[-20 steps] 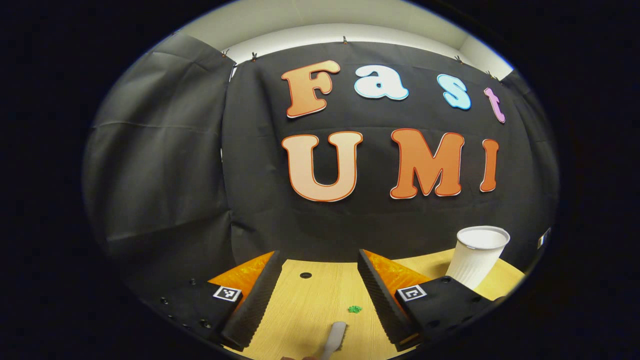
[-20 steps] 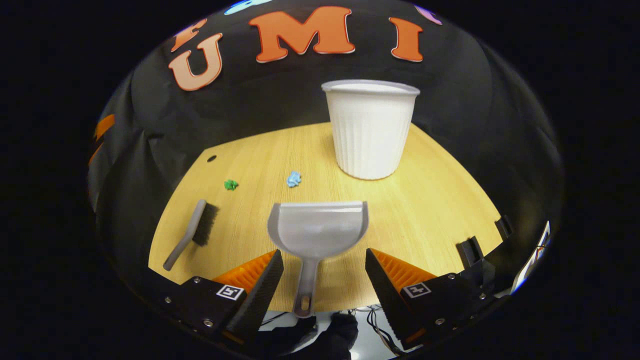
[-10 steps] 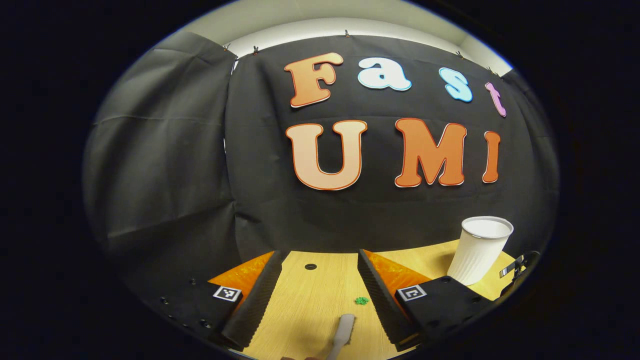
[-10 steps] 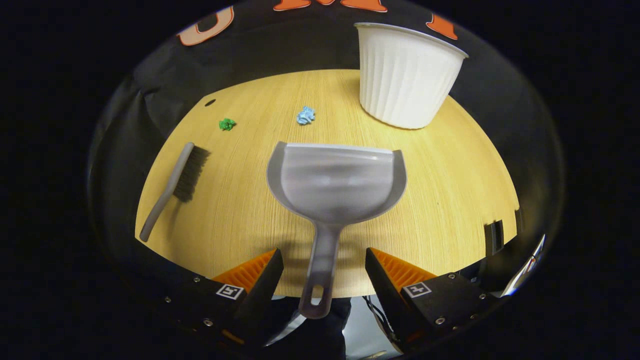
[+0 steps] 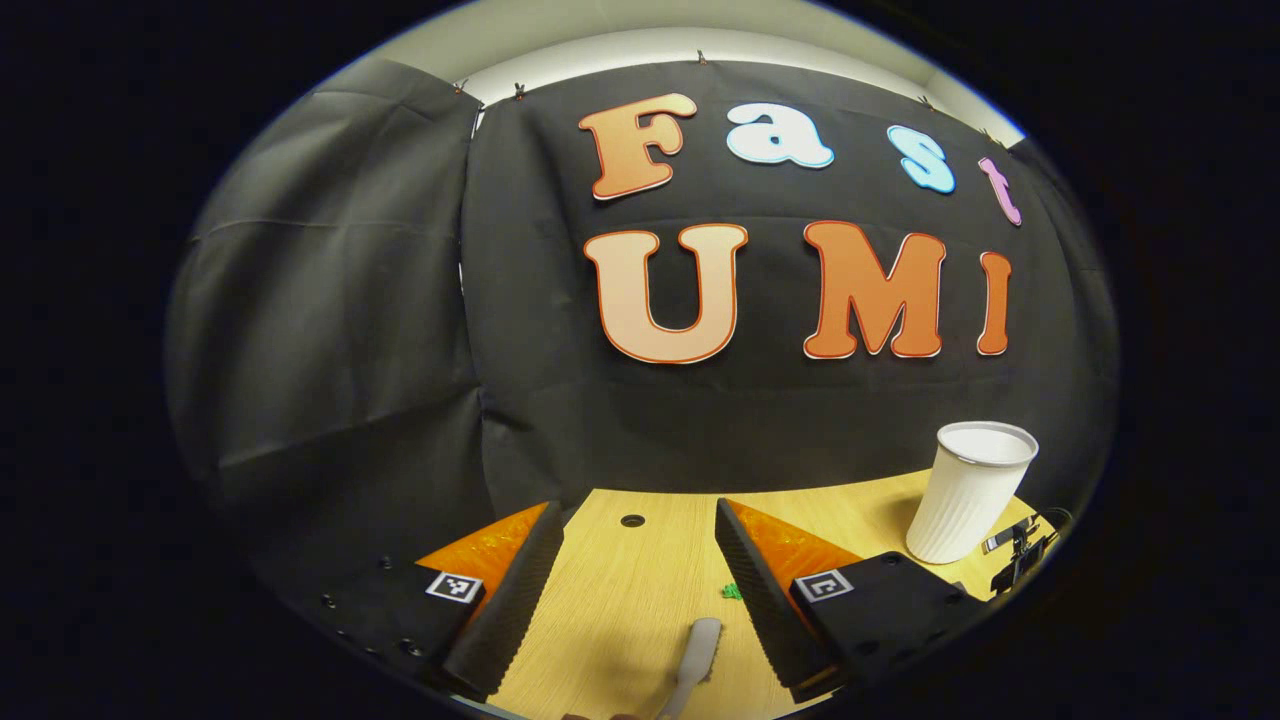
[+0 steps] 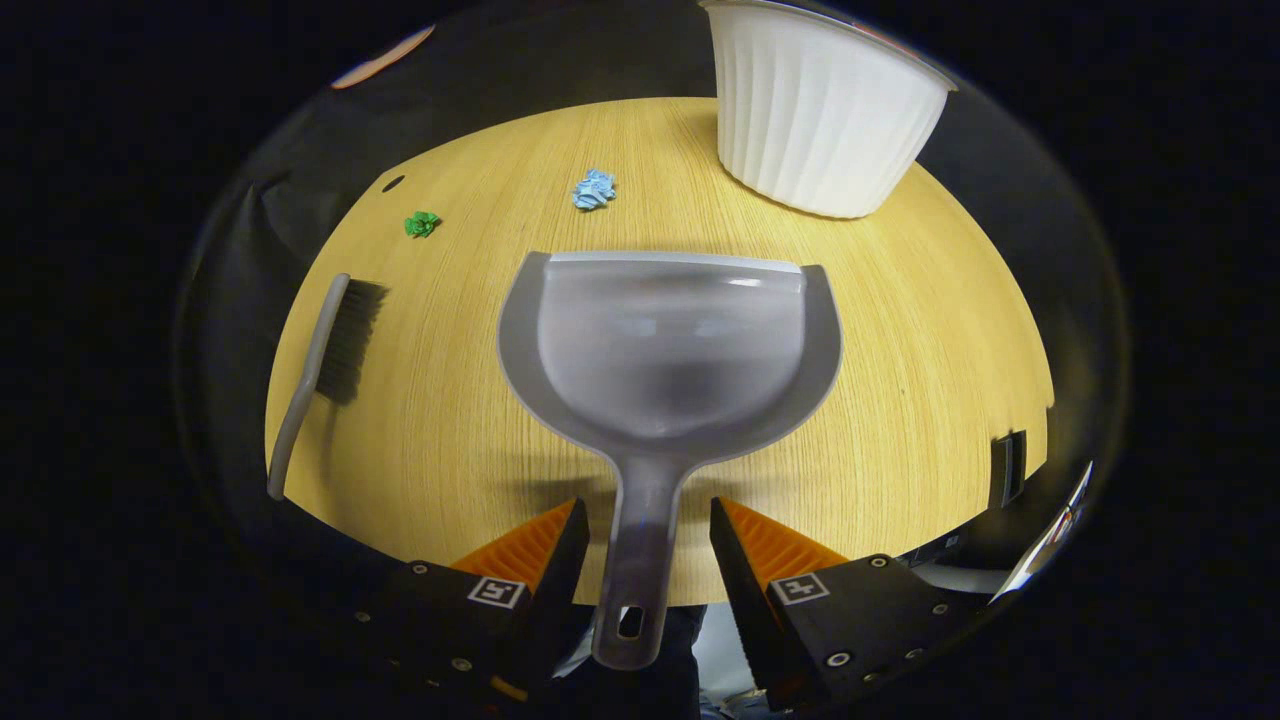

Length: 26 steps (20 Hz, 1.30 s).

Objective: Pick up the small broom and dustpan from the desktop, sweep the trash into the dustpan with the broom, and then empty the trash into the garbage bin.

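The grey dustpan (image 6: 670, 350) lies flat on the wooden desktop (image 6: 900, 330), mouth facing away. Its handle (image 6: 640, 580) runs back between the fingers of my right gripper (image 6: 647, 510), which is open with a small gap on each side of the handle. The grey broom (image 6: 330, 350) with dark bristles lies at the left edge. A green scrap (image 6: 421, 223) and a blue scrap (image 6: 594, 189) sit beyond the pan. The white ribbed bin (image 6: 820, 110) stands at the back right. My left gripper (image 5: 637, 510) is open above the broom's end (image 5: 700, 650), with nothing between its fingers.
A small round hole (image 5: 632, 520) is set in the desktop near the cloth wall. The bin (image 5: 970, 492) stands at the right of the left gripper view, with the green scrap (image 5: 732, 591) beside the right finger. A dark fitting (image 6: 1010, 465) sits at the desk's right edge.
My right gripper has moved forward and down onto the dustpan, so the handle now lies between its fingers, and its jaws have narrowed. The left gripper drifted slightly left.
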Available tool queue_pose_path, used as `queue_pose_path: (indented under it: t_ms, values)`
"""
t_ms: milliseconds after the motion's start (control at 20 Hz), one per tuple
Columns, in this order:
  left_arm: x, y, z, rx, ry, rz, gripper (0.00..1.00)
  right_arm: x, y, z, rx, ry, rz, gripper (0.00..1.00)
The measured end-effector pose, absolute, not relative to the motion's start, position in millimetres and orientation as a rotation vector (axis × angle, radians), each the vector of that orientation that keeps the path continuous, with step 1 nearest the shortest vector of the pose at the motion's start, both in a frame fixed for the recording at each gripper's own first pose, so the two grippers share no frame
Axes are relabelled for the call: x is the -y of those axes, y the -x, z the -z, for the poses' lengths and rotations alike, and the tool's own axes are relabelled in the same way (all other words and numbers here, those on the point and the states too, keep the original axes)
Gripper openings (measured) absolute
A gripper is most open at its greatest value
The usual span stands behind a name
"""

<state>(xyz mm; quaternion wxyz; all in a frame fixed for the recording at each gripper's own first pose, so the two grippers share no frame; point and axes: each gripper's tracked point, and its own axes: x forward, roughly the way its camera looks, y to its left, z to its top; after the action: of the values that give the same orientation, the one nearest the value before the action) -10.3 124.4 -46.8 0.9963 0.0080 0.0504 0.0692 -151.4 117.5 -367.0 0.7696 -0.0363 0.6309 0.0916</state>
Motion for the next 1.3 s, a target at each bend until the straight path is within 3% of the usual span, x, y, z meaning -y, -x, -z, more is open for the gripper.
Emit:
queue_pose_path:
  t_ms: [150,300,400,450,500,850,1300]
  values:
    - [-123,8,55,-0.117,-0.019,-0.136,0.98,-122,153,371,-1.389,0.068,-0.208,0.72]
    - [-122,6,66,-0.142,-0.028,-0.127,0.98,-122,153,373,-1.400,0.052,-0.194,0.41]
    - [-121,6,73,-0.159,-0.034,-0.120,0.98,-118,155,373,-1.425,0.057,-0.198,0.35]
    - [-121,6,77,-0.168,-0.037,-0.114,0.98,-119,156,373,-1.437,0.055,-0.207,0.39]
    - [-121,6,80,-0.178,-0.041,-0.110,0.98,-118,157,373,-1.449,0.065,-0.207,0.30]
    - [-112,11,125,-0.310,-0.048,0.007,0.98,-115,162,372,-1.466,0.081,-0.245,0.24]
    - [-100,52,252,-0.752,-0.139,0.192,1.00,-112,163,372,-1.451,0.087,-0.259,0.24]
